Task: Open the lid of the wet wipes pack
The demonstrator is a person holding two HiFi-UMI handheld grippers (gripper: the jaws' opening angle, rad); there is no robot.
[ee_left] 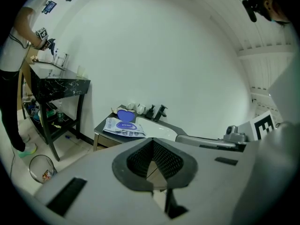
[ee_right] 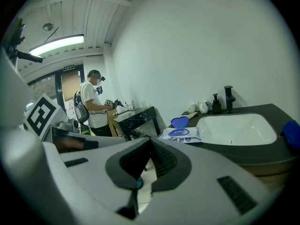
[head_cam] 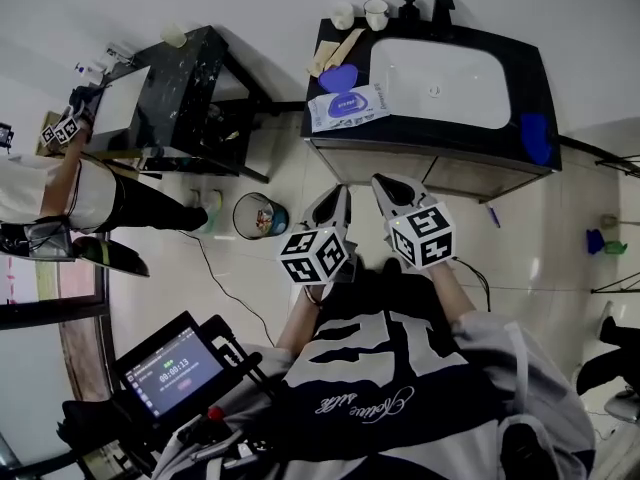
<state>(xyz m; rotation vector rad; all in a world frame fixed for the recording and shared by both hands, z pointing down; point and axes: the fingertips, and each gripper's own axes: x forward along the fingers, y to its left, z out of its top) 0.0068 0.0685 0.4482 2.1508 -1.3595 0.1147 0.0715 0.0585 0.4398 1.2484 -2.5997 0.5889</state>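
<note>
Head view: wet wipes pack [head_cam: 348, 106] flat on black bench [head_cam: 470, 140], left of basin [head_cam: 435, 83]; print unreadable. Left claw [head_cam: 335, 205] and right claw [head_cam: 392, 188] closed, empty, well short of bench. Tablet [head_cam: 172, 372] reads 00:00:13.

The wet wipes pack [head_cam: 347, 106] is white with scattered blue print and a blue oval label. It lies at the left end of the black worktop [head_cam: 528, 76]. Behind it is a solid blue heart-shaped piece [head_cam: 338, 78]. The basin [head_cam: 435, 83] is plain white, and a blue item [head_cam: 536, 138] sits at the worktop's right edge. Along the back edge are two white cups [head_cam: 376, 13], a black dispenser [head_cam: 409, 8] and a black tap [head_cam: 443, 6]. The left gripper [head_cam: 330, 206] and right gripper [head_cam: 396, 190] are pale grey with black mesh-textured pads. Each bears a white cube [head_cam: 423, 235] patterned with black squares. The side stand [head_cam: 190, 68] is black with white marbling. The person's top [head_cam: 400, 388] is black with white script.
</note>
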